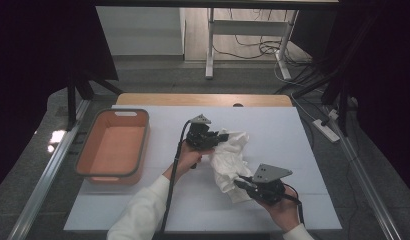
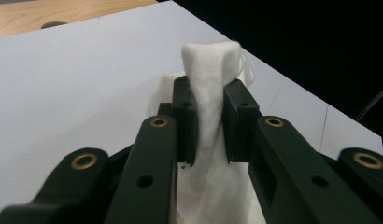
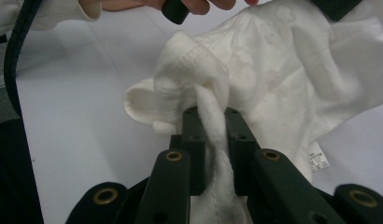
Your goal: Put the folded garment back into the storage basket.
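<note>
White sheeting covers the table (image 1: 293,150), with dark curtains on both sides and a floor strewn with cables beyond; an orange bin (image 1: 113,147) sits well to the left of my work, with nothing in it that I can see. I have the cloth (image 1: 232,162), a crumpled white towel-like piece, bunched between my two grippers near the middle of the table, part lifted and part resting on the sheet. My left gripper (image 1: 220,137) is clenched on a thick fold at the cloth's far end; in the left gripper view the fold (image 2: 209,93) stands up between the jaws and pokes out past their tips. My right gripper (image 1: 243,181) is clamped on a twisted bunch at the near end; in the right gripper view the fabric (image 3: 213,121) runs between the jaws like a rope, with a small label (image 3: 318,161) hanging at the hem.

My worry is that neither grip is on a true corner; if I pull the hands apart, I judge the cloth will stay twisted rather than spread flat. The right bite looks narrow and ropey, so a sharp tug could draw the fabric out; the left holds several layers, and one may slide free. Dragging low could also ruck the sheeting.
</note>
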The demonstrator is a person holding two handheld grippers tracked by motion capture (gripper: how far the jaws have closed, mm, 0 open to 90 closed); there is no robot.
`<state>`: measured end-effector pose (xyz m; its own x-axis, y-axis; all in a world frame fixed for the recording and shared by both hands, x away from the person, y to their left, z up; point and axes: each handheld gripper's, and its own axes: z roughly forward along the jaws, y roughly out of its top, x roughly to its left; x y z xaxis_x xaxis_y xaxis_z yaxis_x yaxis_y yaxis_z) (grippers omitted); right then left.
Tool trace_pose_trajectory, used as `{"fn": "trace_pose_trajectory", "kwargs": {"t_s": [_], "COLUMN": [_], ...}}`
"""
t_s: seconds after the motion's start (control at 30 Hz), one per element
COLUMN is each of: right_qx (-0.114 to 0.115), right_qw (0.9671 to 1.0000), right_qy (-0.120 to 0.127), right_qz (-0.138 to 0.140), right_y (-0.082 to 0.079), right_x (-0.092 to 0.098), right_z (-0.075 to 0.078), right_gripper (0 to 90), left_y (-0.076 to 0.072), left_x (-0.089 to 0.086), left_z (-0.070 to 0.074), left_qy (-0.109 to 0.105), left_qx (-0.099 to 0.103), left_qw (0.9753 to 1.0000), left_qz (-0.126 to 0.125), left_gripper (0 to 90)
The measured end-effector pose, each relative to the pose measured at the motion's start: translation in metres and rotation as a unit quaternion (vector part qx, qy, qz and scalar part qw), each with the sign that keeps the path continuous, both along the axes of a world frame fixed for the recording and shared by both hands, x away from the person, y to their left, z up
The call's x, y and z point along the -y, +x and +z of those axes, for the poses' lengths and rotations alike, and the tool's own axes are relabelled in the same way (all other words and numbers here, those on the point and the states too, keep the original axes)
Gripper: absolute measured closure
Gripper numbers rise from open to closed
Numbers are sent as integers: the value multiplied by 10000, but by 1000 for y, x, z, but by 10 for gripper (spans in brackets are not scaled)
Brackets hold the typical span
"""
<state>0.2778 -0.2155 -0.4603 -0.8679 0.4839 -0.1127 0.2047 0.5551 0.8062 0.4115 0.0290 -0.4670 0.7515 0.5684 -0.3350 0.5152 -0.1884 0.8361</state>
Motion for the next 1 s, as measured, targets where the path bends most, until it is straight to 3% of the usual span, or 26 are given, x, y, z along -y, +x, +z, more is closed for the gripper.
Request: {"fn": "trace_pose_trajectory", "kwargs": {"t_s": [0.33,0.53,0.73,0.87,0.93,1.0], "right_qx": [2,-284,-602,-932,-1091,-1125], "right_qw": [10000,9976,9941,9895,9865,9852], "right_qy": [-53,-638,-889,-1050,-1113,-1162], "right_qz": [67,43,156,356,493,563], "right_y": [-1,12,20,22,23,22], "right_x": [-7,-8,-8,-11,-11,-12], "right_z": [-3,-23,-36,-43,-46,-47], "right_gripper": [810,810,798,676,535,489], "left_y": [0,3,5,5,5,5], "left_x": [-3,0,2,3,3,3], "left_z": [0,-8,-17,-19,-20,-20], "left_qy": [-4,123,230,261,264,277], "left_qx": [-17,-130,-230,-254,-257,-264], "left_qw": [10000,9998,9995,9993,9993,9992], "left_qz": [2,-27,-54,-66,-60,-60], "left_gripper": [768,767,767,767,767,767]}}
